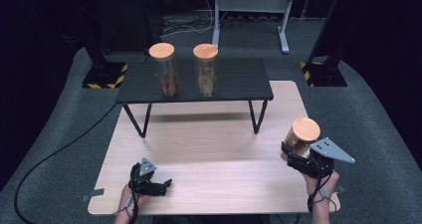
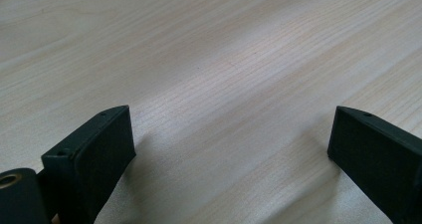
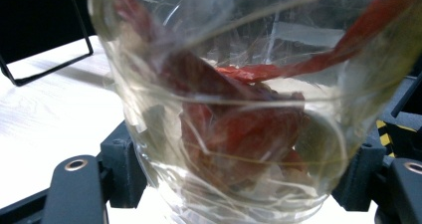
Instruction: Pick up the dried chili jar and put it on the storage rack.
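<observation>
My right gripper [image 1: 293, 152] is shut on a glass jar [image 1: 300, 137] with a wooden lid, held near the table's right edge. Through the clear glass of the jar [image 3: 234, 109] in the right gripper view I see dried red pieces, with my right gripper [image 3: 239, 174] closed against both sides of it. My left gripper [image 1: 161, 185] rests low over the light wooden table [image 1: 209, 149] near its front left. In the left gripper view my left gripper [image 2: 231, 139] is open, its jaws wide apart with bare wood between them.
A low black shelf [image 1: 239, 82] on thin legs stands across the back of the table. Two tall wooden-lidded jars stand on it, one with reddish contents [image 1: 165, 69] and one with pale contents [image 1: 205, 69]. Grey carpet and stand bases surround the table.
</observation>
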`<state>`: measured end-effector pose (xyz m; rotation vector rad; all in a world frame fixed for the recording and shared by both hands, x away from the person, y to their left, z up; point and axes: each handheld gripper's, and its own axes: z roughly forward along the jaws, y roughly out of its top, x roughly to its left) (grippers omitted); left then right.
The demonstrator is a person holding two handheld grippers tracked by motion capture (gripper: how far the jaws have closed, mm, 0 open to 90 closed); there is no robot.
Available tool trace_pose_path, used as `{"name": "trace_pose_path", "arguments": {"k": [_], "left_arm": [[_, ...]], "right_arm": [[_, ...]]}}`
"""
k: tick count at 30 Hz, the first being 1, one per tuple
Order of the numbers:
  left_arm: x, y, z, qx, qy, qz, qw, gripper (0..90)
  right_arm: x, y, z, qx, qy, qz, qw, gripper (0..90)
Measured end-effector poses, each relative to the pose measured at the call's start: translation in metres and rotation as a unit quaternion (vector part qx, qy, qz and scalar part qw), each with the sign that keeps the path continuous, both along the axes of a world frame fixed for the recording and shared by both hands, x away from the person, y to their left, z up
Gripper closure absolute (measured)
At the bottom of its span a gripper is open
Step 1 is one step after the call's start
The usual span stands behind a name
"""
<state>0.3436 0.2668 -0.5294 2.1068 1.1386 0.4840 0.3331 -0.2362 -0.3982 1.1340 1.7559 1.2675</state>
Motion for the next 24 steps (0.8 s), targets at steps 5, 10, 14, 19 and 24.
{"name": "trace_pose_path", "arguments": {"k": [5, 10, 14, 19, 24], "left_arm": [[0.0, 0.0, 0.0, -0.001, 0.0, 0.0, 1.0, 3.5], [0.0, 0.0, 0.0, -0.001, 0.0, 0.0, 1.0, 3.5], [0.0, 0.0, 0.0, -0.001, 0.0, 0.0, 1.0, 3.4], [0.0, 0.0, 0.0, -0.001, 0.0, 0.0, 1.0, 3.4], [0.0, 0.0, 0.0, -0.001, 0.0, 0.0, 1.0, 3.4]], "right_arm": [[0.003, 0.003, 0.006, -0.001, -0.003, 0.002, 1.0, 24.4], [0.006, 0.005, 0.011, -0.005, -0.002, 0.004, 1.0, 24.4], [0.009, 0.007, 0.014, -0.003, -0.002, 0.005, 1.0, 24.4], [0.012, 0.008, 0.016, -0.001, -0.002, 0.007, 1.0, 24.4], [0.017, 0.01, 0.021, -0.004, -0.001, 0.009, 1.0, 24.4]]}}
